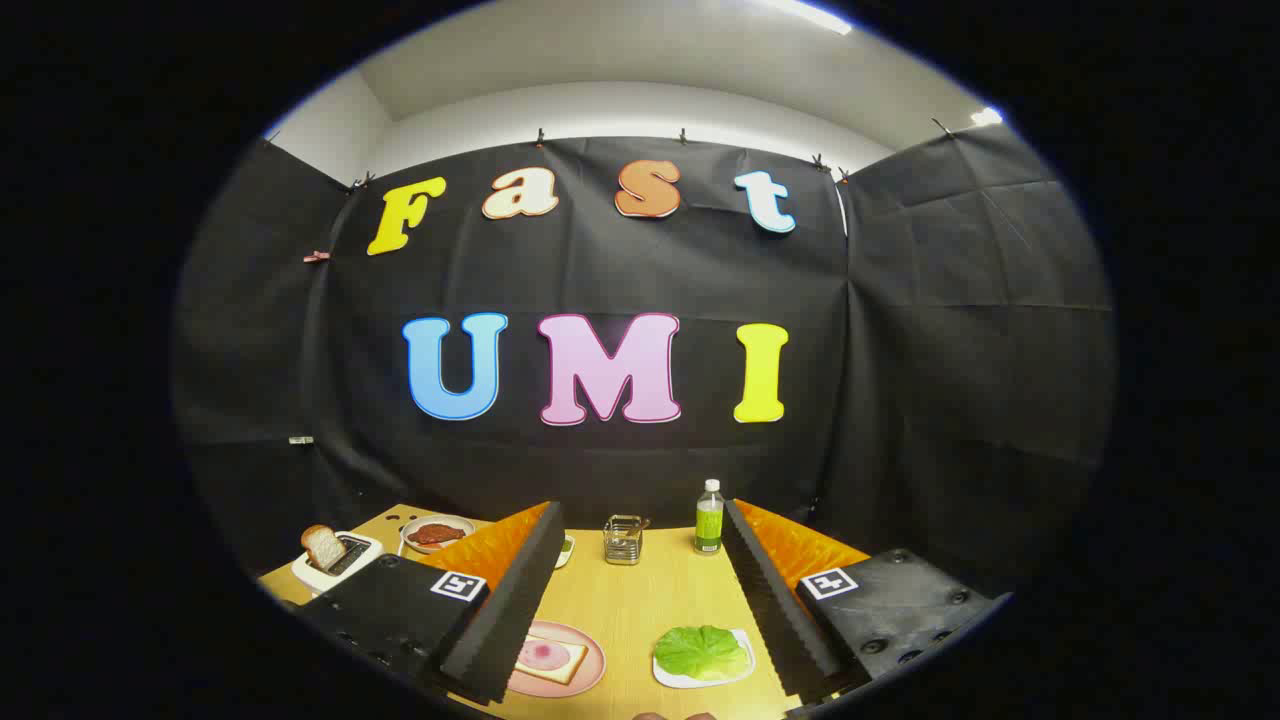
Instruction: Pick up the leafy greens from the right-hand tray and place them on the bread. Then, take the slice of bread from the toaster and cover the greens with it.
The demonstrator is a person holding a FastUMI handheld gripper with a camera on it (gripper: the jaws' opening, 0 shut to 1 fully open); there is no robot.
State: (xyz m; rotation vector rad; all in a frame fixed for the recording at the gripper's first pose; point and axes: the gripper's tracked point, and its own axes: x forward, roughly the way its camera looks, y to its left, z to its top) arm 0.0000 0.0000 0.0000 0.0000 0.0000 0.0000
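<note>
Claw (640, 610) is hanging wide open, gripping nothing, held level above the wooden table (640, 600). Between the fingers are sitting the lettuce leaf (703, 650) on its white tray (670, 677) and the bread (550, 660) on a pink plate (588, 680). Toaster (335, 560) is holding the other slice (323, 546), off left. Dropping in too level is probably going to mean catching the tray edge instead of the leaf.

Bright green leafy greens (701, 650) are seen on a white tray (668, 677), and pale bread (552, 661) with a pink slice on it is set on a pink plate (590, 670). A golden-brown slice of bread (323, 546) is held in a white toaster (336, 562), while dark red meat is seen on a white dish (436, 533). The table (630, 605) is shown in light wood grain, and a green bottle (709, 517) is capped in white.
</note>
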